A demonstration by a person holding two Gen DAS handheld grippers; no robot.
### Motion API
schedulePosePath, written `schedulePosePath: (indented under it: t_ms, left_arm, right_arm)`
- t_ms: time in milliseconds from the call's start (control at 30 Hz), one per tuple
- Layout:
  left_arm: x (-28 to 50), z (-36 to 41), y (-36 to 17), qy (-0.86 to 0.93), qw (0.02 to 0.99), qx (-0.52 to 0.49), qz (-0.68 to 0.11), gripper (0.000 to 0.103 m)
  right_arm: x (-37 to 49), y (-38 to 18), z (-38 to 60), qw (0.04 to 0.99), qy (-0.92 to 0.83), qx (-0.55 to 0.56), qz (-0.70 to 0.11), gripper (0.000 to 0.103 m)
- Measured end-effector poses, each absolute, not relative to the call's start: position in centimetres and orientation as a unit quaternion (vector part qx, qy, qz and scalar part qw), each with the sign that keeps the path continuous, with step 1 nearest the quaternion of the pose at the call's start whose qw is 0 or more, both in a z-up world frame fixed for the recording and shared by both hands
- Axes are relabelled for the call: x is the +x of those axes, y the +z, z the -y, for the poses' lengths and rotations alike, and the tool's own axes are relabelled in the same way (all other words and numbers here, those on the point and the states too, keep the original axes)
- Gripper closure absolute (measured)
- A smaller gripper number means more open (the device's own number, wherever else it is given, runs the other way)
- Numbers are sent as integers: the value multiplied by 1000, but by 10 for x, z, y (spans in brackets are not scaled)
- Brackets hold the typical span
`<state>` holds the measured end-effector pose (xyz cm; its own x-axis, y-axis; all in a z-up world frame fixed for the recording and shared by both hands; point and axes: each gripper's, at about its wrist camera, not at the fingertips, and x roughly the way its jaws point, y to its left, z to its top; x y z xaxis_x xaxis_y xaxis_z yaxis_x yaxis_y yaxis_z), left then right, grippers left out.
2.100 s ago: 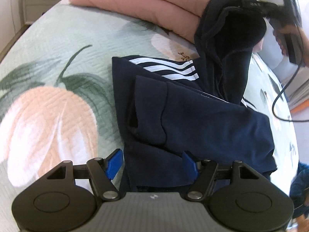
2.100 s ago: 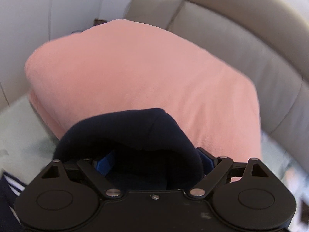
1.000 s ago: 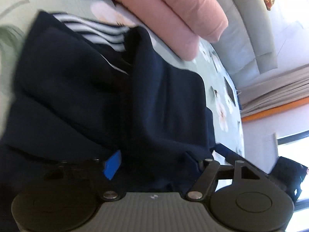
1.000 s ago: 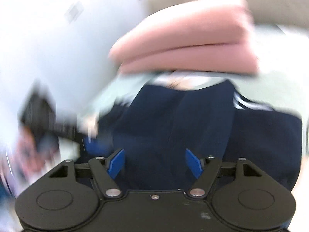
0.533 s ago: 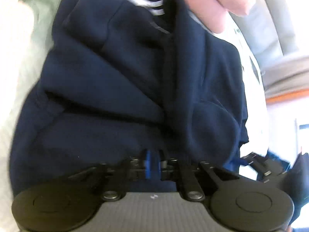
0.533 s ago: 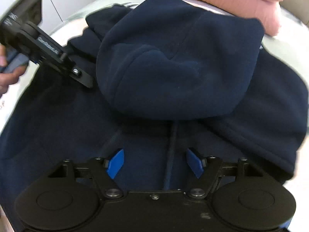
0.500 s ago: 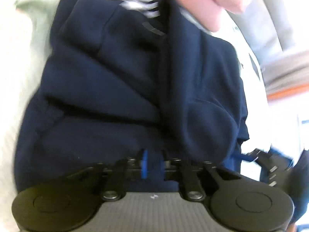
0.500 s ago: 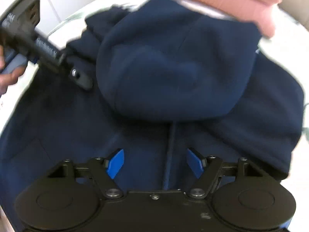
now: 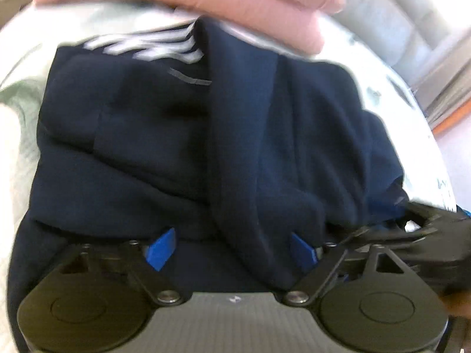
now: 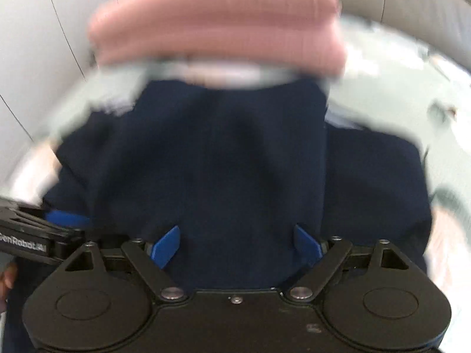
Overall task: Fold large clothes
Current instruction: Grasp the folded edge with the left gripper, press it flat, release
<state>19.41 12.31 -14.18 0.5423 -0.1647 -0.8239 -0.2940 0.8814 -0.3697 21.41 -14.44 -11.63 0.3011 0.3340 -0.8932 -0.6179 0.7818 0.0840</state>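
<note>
A navy hoodie [image 9: 141, 153] with white sleeve stripes [image 9: 153, 47] lies bunched on the bed, its hood folded down over its body [image 10: 235, 153]. My left gripper [image 9: 232, 248] hovers low over the near edge. Its jaws are opening, and a thick fold of the navy cloth runs between the blue pads [image 9: 160, 248] without being pinched. My right gripper [image 10: 235, 247] is low over the same garment from the other side. Its jaws are opening wide too, with flat cloth under them and nothing gripped. Each gripper shows at the edge of the other's view.
Folded pink bedding [image 9: 206, 3] lies just beyond the hoodie against a grey padded headboard [image 10: 412, 8]. The floral quilt [image 10: 382, 94] shows around the garment. A hand [image 10: 7, 279] holds the left gripper's black body [image 10: 26, 241].
The left jaws closed almost fully on the cloth and have sprung wide again. The right gripper swung toward the pink bedding and spread its jaws a little more. The hood lies down on the body.
</note>
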Motion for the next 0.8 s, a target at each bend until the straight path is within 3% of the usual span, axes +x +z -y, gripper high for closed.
schedulePosePath:
  t_ms: [67, 233, 800]
  left_arm:
    - [190, -118, -141, 49, 845, -225, -482, 19]
    - [193, -124, -143, 60, 837, -237, -490, 19]
    - [148, -109, -152, 114, 840, -174, -502, 19]
  right_arm:
    - [199, -121, 153, 816, 295, -124, -481, 0]
    - [196, -123, 177, 806, 293, -70, -509, 0]
    - [122, -135, 202, 806, 279, -183, -489, 0]
